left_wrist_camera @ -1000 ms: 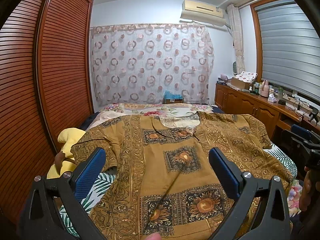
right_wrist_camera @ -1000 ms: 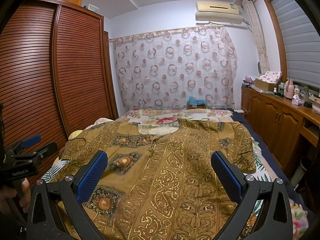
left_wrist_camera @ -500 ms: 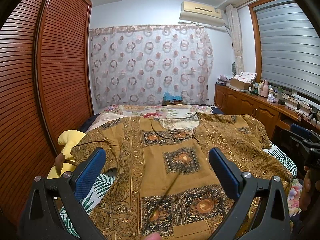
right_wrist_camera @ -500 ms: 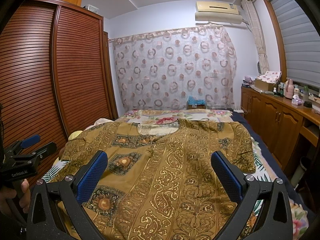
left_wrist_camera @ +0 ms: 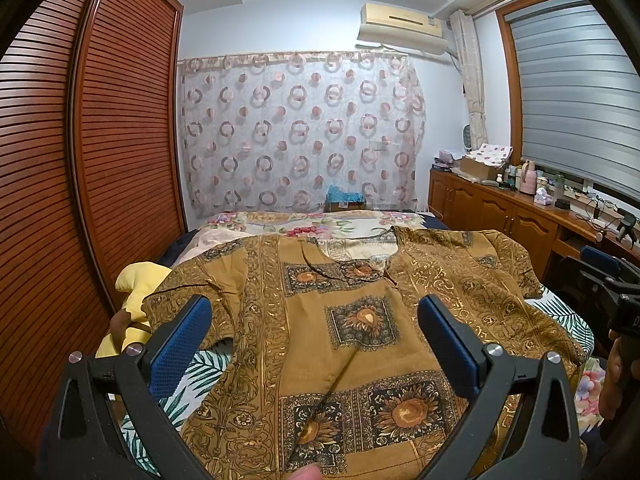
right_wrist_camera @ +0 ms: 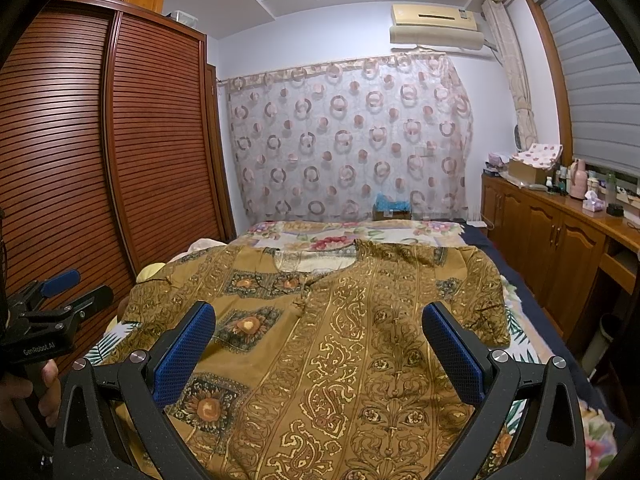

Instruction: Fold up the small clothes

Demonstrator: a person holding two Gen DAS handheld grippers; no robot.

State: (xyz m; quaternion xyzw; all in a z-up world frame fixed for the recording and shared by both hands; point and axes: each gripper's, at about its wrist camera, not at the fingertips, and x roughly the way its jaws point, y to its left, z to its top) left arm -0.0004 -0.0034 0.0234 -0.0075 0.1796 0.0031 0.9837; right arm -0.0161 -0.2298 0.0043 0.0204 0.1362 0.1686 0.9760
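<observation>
Left tongs (left_wrist_camera: 310,322) and right tongs (right_wrist_camera: 318,330), each with its blue-padded fingers spread wide and holding nothing, hover above the near part of the garment, neither touching cloth. The right tongs also appear at the right margin of the left wrist view (left_wrist_camera: 608,276), and the left tongs at the left margin of the right wrist view (right_wrist_camera: 60,296), which places the two side by side at the near edge of the bed (right_wrist_camera: 532,304). The task's thing, a mustard-gold printed shirt (left_wrist_camera: 360,320) with sunflower panels and scrolled bands, lies spread flat, front up, across the bed, neckline toward the far edge and hem toward the near edge; one short sleeve (left_wrist_camera: 188,292) reaches toward the bed's left edge, the other sleeve (right_wrist_camera: 480,300) toward its right edge. The flat, open spread probably serves to expose sleeves and side seams for a first fold, and no fold is yet visible. A yellow cushion (left_wrist_camera: 140,284) sits at the left edge of the bed, just beside the left sleeve. The wide stance of both tongs suggests readiness to pinch cloth, most plausibly at the sleeves or hem corners.
</observation>
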